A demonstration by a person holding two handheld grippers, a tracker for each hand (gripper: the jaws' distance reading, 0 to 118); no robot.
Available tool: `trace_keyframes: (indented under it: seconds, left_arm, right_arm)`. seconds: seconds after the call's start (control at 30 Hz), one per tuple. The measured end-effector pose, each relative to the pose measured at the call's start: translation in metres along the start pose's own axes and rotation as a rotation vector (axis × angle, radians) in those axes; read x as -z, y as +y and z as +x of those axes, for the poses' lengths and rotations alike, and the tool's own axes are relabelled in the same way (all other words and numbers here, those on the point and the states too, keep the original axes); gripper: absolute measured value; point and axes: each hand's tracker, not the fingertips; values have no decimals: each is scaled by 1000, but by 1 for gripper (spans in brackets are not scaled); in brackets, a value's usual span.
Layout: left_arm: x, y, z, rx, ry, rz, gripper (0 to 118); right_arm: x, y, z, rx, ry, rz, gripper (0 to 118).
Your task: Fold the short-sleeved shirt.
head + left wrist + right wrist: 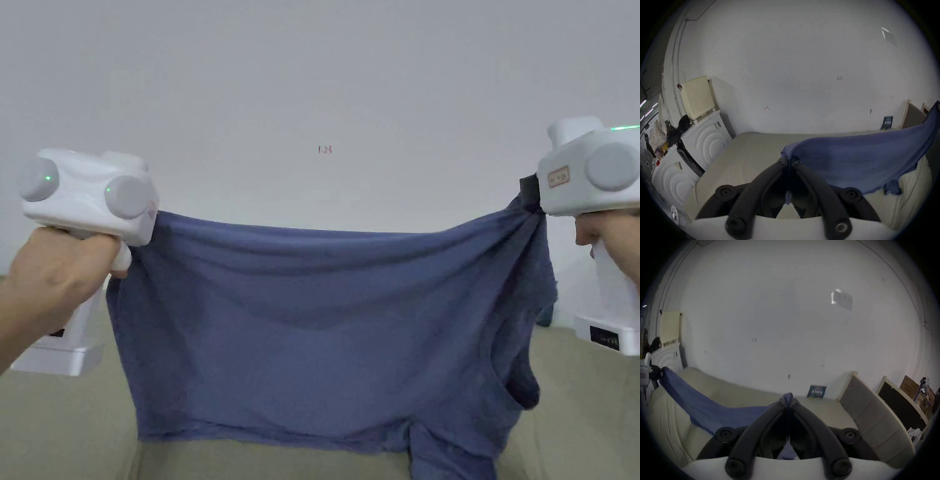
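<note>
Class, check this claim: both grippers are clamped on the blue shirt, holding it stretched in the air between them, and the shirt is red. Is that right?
Not quite. The shirt is blue, not red, as the head view shows. The rest holds: the left gripper and right gripper are each clamped on it, stretching it in the air.

wall: plain white, takes up most of the head view (325,94); a few tiny dark marks on it, too small to make out
bed surface: beige, kinda quilted, runs right up to the wall (753,151)
white appliances: two boxy ones with ring-pattern sides, just beside the bed's far edge (708,139); the other one nearer the camera (672,177)
cream panel: perforated, propped tilted on top of the farther appliance (696,97)
dark card: small, blue-ish, leaning against the wall base (817,391)
headboards: a grey padded one (867,410); a black one past it (899,402)
cardboard box: brown, far corner (909,386)
</note>
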Motion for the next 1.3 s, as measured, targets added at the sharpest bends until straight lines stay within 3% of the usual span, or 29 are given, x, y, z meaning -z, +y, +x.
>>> trace_keyframes:
  seconds: [0.1, 0.2, 0.43, 0.5, 0.6, 0.87, 1.13, 1.17, 1.2, 1.23, 1.27, 1.3]
  left_arm:
    - [4, -59, 2, 6, -47, -51, 2]
    - [-14, -117, -5, 14, -93, -107, 2]
    - [-115, -257, -32, 48, -169, -192, 2]
    - [-129, -294, -48, 37, -192, -239, 2]
    - [-170, -340, -65, 49, -203, -273, 2]
    - [-257, -412, -113, 3, -230, -300, 2]
    - [-285, -444, -133, 2, -264, -332, 2]
    - [-284, -445, -133, 2, -267, -332, 2]
    - [-282, -445, -133, -4, -275, -335, 4]
    - [-281, -445, -133, -13, -291, -345, 25]
    - [-280, -446, -132, -26, -302, -353, 66]
    - [-279, -448, -132, -24, -301, -353, 109]
  right_arm:
    - [-6, -72, -1, -15, 39, -75, 2]
    - [-34, -138, 2, 40, 78, -129, 2]
    - [-156, -277, -20, -51, 131, -232, 2]
    - [-196, -311, -21, 11, 150, -255, 2]
    - [-249, -352, -23, 28, 171, -289, 2]
    - [-351, -419, -30, 80, 215, -336, 2]
    - [-383, -445, -21, 157, 205, -374, 2]
    - [-381, -445, -22, 160, 204, -374, 3]
    - [-379, -447, -21, 167, 214, -378, 12]
    - [-377, -446, -22, 173, 216, -385, 50]
    - [-377, -445, -24, 175, 204, -390, 74]
    - [-376, -444, -25, 178, 192, -396, 77]
